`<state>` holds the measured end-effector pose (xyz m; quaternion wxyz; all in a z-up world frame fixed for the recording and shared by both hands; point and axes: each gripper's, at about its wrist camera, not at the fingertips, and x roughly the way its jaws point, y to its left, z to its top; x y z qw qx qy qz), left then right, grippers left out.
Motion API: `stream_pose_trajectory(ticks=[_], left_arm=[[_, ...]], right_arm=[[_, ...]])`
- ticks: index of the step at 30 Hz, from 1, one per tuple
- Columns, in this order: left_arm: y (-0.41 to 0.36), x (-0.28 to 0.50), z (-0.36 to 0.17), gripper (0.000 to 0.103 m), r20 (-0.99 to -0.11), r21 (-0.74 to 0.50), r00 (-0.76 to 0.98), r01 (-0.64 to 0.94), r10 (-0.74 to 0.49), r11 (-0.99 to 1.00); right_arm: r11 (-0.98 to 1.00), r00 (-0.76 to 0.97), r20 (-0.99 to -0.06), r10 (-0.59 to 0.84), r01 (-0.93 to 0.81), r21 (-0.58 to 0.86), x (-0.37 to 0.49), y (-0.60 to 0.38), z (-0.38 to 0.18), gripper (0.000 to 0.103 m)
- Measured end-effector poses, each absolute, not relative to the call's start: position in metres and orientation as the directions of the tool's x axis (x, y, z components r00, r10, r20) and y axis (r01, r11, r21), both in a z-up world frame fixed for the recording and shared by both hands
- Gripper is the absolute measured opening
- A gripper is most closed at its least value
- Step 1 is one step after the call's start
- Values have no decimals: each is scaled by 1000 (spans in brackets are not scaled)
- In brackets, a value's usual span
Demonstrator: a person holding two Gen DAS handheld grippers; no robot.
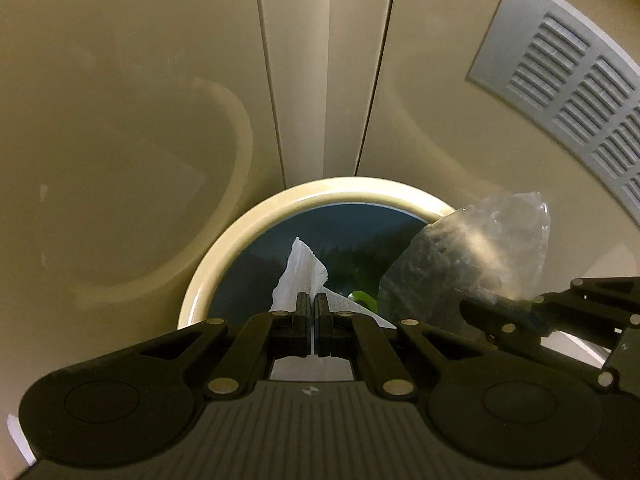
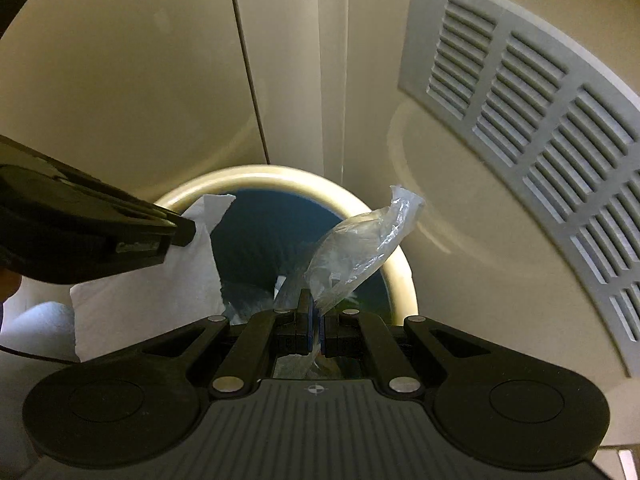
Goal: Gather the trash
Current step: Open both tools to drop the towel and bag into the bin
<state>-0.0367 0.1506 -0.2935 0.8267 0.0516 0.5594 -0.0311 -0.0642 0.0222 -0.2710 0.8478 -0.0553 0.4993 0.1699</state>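
The left gripper (image 1: pixel 312 300) pinches a tissue (image 1: pixel 302 276) and the right gripper (image 2: pixel 313 302) pinches a wrapper (image 2: pixel 360 248), both over the bin (image 1: pixel 240 236) at the picture's middle.

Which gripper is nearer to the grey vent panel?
Right. The right gripper, shut on the clear plastic wrapper, is on the side of the bin toward the vent panel. The left gripper, shut on the white tissue, is farther from it.
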Motion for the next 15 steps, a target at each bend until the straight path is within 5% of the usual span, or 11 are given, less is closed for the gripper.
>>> stream_pose_trajectory(ticks=[13,14,15], left_arm=[[140,-25,-325,7,-950,65,312,141,18,988],[140,-25,-326,21,-952,66,304,148,18,987],[139,-25,-325,54,-954,68,298,152,20,986]], right_arm=[[930,383,-894,231,-358,87,-47,28,-299,5],[928,379,-895,236,-360,93,-49,25,-299,5],[928,376,-897,235,-360,92,-49,25,-299,7]])
